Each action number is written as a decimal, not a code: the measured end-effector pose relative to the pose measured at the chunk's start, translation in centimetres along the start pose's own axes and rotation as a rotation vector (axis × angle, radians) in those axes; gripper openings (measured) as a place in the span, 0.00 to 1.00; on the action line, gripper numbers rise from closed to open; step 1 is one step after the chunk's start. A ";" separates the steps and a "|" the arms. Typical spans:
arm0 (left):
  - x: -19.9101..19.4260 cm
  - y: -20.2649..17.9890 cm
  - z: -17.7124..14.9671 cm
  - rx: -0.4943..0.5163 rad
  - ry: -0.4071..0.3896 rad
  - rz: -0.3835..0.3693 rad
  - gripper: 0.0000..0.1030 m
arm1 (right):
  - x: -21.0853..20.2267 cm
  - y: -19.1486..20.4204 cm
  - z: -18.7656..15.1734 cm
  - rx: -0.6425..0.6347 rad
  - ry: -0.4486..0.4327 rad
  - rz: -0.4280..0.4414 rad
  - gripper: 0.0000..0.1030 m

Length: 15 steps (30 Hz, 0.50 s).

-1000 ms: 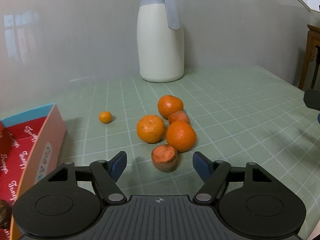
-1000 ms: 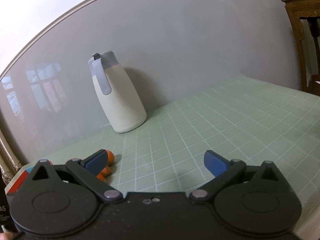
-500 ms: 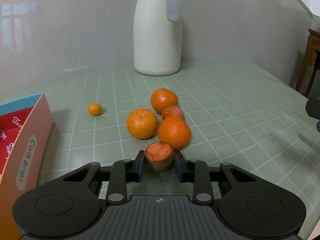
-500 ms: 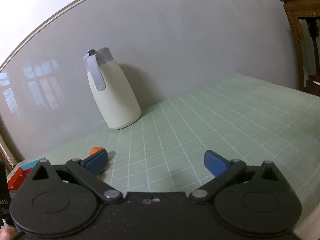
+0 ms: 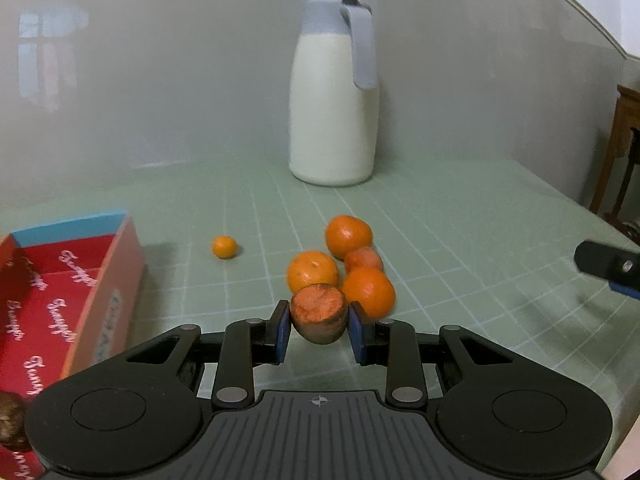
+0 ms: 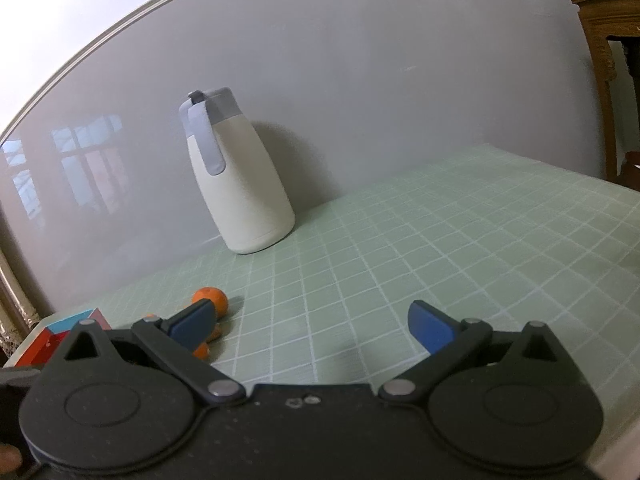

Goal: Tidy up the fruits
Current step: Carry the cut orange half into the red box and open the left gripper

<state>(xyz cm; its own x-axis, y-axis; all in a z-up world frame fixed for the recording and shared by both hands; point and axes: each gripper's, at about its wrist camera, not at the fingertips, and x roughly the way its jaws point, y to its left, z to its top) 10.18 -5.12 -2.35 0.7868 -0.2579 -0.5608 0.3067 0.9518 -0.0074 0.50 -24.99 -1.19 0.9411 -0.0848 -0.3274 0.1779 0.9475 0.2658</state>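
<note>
Fruit (image 5: 319,314), a squat piece with a rough orange flat face and brownish underside, sits pinched in the left gripper (image 5: 319,328), lifted for the red box (image 5: 100,280), I'd guess. Its flat face tilts up toward the camera; no clear long axis. Behind, oranges (image 5: 348,236) cluster on the tabletop (image 5: 460,240). Right gripper (image 6: 308,324) spreads wide, empty.

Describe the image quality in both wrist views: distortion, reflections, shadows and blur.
Left wrist view: fisheye bends the wall's top edge; a window reflection glints on the glossy wall; the jug looks slightly soft, while the cut fruit in the left gripper is sharp. Right wrist view: dark vignetted corners, the jug leans from distortion and casts a soft shadow on the wall; window reflections show.
</note>
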 end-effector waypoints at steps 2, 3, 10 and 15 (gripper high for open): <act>-0.6 0.6 0.1 -0.006 -0.010 0.011 0.30 | 0.2 0.4 -0.1 -0.008 0.003 0.006 1.00; -1.0 0.9 0.2 -0.009 -0.017 0.021 0.30 | 0.2 0.6 -0.1 -0.012 0.005 0.008 1.00; -3.3 3.8 0.4 -0.045 -0.058 0.082 0.30 | 0.6 2.5 -0.5 -0.042 0.017 0.034 1.00; -5.0 6.6 0.5 -0.083 -0.088 0.154 0.30 | 1.1 4.1 -1.0 -0.071 0.032 0.056 1.00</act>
<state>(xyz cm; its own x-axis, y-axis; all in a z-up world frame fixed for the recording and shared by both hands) 8.58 2.41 0.84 0.8661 -0.1180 -0.4858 0.1364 0.9907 0.0025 1.99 -20.91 -1.41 0.9390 -0.0225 -0.3433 0.1036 0.9700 0.2198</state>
